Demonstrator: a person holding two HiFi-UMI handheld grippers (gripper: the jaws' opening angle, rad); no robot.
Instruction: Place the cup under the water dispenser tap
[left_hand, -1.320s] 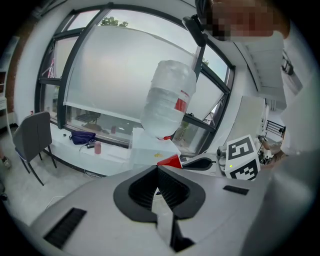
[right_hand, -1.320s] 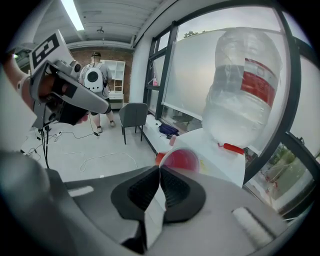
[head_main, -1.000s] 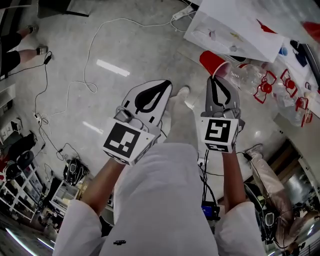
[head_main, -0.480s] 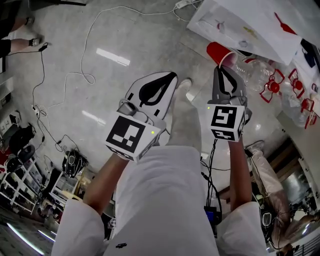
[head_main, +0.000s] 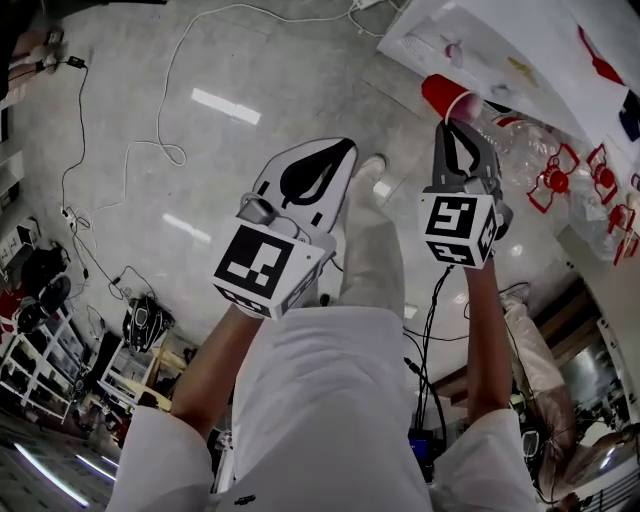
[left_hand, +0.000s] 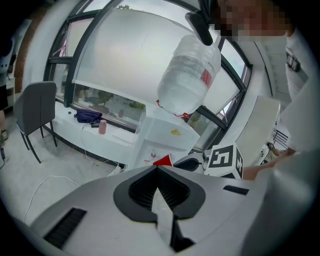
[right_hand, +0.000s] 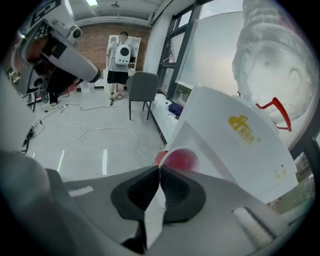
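Now | right gripper (right_hand: 159, 169) pinches red cup (right_hand: 182, 160) | water dispenser (right_hand: 225, 165) yellow logo (right_hand: 244, 129) illegible

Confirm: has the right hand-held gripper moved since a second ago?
Yes. Holding the red cup, the right hand-held gripper has advanced toward the white water dispenser.

The white wall of the water dispenser (right_hand: 235, 145) stands just ahead and right of the fingertips of the right gripper (right_hand: 159, 167), behind the cup (right_hand: 181, 160); leftward lies open floor (right_hand: 85, 150), crossed by one cable (right_hand: 107, 131).
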